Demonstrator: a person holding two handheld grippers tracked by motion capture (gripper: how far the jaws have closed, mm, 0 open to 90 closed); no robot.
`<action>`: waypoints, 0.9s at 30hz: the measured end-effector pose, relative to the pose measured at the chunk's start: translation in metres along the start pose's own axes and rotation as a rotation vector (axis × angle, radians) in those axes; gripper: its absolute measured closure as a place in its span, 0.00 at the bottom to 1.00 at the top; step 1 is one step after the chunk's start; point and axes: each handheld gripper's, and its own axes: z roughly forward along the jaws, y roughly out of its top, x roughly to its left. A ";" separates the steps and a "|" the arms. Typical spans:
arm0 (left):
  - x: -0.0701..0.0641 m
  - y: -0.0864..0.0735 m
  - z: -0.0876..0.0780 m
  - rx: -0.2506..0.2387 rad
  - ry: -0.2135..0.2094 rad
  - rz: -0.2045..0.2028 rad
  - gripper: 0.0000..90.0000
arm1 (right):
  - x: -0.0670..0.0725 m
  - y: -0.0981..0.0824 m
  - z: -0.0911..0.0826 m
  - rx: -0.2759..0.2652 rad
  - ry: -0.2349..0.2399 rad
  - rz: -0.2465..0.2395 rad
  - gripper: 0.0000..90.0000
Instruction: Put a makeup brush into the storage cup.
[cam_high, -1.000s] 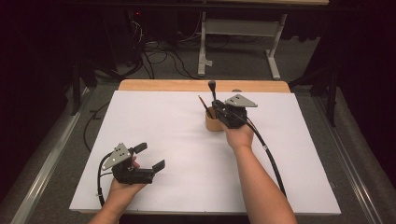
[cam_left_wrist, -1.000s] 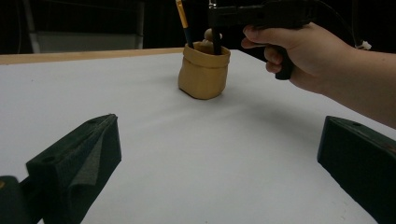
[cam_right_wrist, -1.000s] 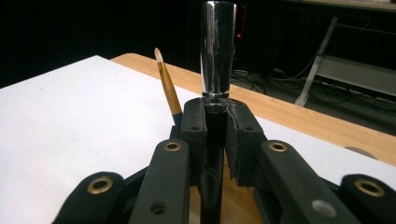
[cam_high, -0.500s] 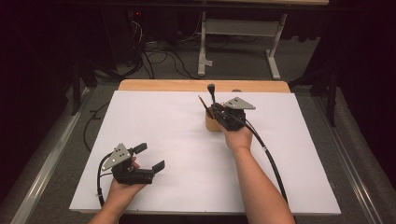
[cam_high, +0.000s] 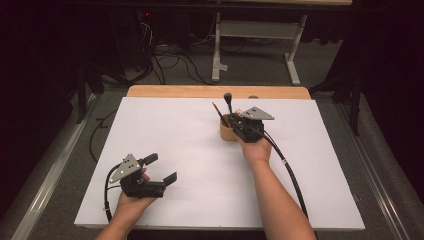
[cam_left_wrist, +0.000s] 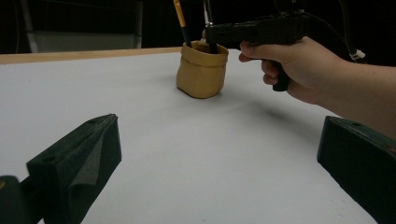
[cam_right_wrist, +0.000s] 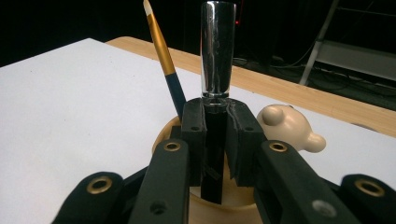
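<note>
Right claw (cam_right_wrist: 215, 140) grips black pen (cam_right_wrist: 215, 154) — close view reveals bear figurine (cam_right_wrist: 287, 127); left claw (cam_high: 159, 170) wide.

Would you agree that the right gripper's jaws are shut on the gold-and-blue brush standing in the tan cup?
Not quite: the right gripper is shut on the black tool with the shiny cap, as the right gripper view shows. The gold-and-blue brush stands free beside it in the tan cup.

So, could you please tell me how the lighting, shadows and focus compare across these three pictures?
High view: the white table is brightly lit, the room behind dark. Left gripper view: the near jaws are blurred, the tan cup sharper with a soft shadow beside it. Right gripper view: the right hand-held gripper clamps a black brush whose glossy end shows streaks of glare; the background is soft.
</note>
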 end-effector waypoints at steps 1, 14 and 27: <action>0.000 0.000 0.000 0.000 0.000 0.000 0.00 | 0.000 0.000 0.000 0.004 0.001 0.004 0.90; -0.001 0.000 0.001 0.004 -0.002 0.007 0.00 | 0.005 0.004 -0.006 -0.010 0.002 0.004 0.76; -0.001 0.000 0.001 0.009 0.001 0.010 0.00 | 0.010 -0.002 -0.018 0.002 0.039 -0.006 0.66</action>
